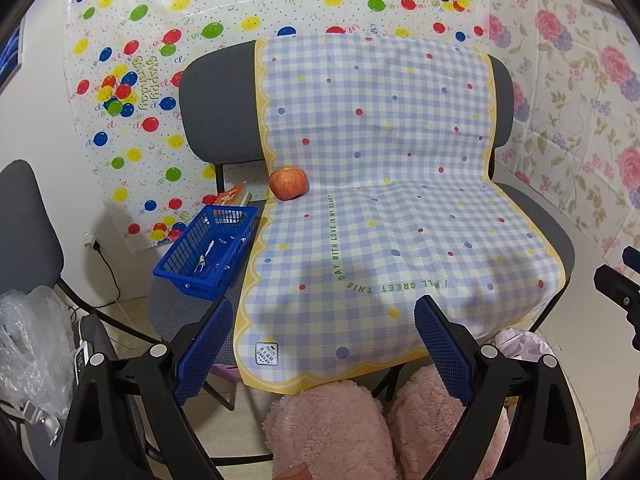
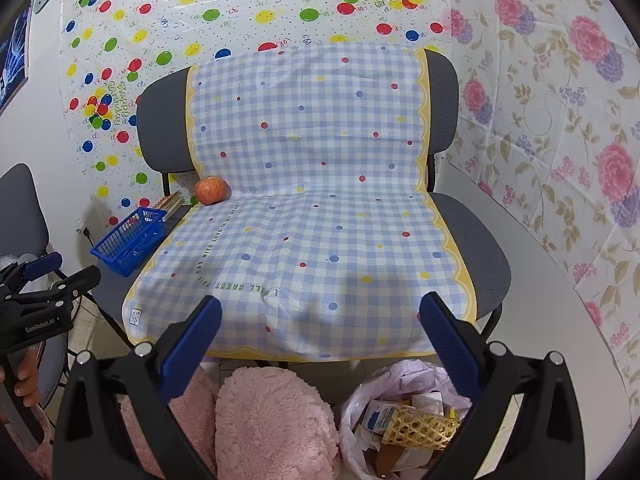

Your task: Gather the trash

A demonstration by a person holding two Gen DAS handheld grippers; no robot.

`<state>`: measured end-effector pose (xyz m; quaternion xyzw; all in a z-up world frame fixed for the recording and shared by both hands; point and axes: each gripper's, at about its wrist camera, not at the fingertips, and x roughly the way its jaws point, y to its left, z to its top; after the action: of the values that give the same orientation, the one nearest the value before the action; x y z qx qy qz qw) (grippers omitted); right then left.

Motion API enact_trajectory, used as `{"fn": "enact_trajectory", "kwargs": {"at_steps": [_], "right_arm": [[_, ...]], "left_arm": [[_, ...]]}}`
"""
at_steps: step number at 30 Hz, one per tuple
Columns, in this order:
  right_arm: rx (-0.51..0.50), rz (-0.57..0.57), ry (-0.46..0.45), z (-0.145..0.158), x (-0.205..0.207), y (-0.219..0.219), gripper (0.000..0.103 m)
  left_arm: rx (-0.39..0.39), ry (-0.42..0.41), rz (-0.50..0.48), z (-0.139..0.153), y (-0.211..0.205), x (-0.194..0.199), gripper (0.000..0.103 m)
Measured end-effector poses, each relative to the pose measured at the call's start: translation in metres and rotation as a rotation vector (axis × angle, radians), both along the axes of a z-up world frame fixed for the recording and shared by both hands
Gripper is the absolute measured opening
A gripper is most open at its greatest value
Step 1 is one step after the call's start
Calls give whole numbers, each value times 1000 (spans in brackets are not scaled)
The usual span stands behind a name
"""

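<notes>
**Both grippers hung open over a cleared chair seat, trash already in the bag**

The left gripper [image 1: 324, 316] hovered low in front of a grey chair [image 1: 218, 108], its blue-padded fingers [image 1: 206, 344] spread wide with nothing between them. The right gripper [image 2: 320, 314] did the same from a spot further right, fingers [image 2: 450, 344] just as far apart and empty. Each showed at the edge of the other's view: the right one at the far right of the left wrist camera, the left one at the far left of the right wrist camera, where a hand [image 2: 24, 380] gripped its handle.

A blue-and-white checked cloth [image 1: 380, 200] with a yellow scalloped border was draped over the chair's back and seat, its front edge hanging over the seat. An apple [image 1: 289, 183] sat on the cloth at the back left corner of the seat, close to the backrest. Left of the cloth, a blue plastic basket [image 1: 208, 252] rested on the seat's left edge, with some small pale items inside that were too small to make out.

The trash bag [image 2: 400, 412], pale pink plastic, stood open on the floor below the seat's front right corner. It held crumpled paper, a small carton and a woven yellow piece. Beside it, pink fuzzy slippers [image 2: 276, 416] pointed toward the chair. A clear plastic bag [image 1: 32, 344] lay crumpled at the far left.

Balloon-print sheeting [image 1: 200, 12] covered the wall behind, with floral sheeting [image 2: 560, 120] to the right.
</notes>
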<state>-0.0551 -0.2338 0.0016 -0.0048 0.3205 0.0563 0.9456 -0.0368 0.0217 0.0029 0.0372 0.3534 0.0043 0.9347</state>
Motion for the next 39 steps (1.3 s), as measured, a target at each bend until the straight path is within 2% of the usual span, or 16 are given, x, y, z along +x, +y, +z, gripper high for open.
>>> {"fn": "enact_trajectory", "kwargs": {"at_steps": [32,39], "right_arm": [[9,-14,14,-8,0,-4,97],[17,-24,24,-14,5,-3,97]], "left_arm": [[3,6,1,1,-5,0,91],[7,18,0,-8,-7,4,91]]}}
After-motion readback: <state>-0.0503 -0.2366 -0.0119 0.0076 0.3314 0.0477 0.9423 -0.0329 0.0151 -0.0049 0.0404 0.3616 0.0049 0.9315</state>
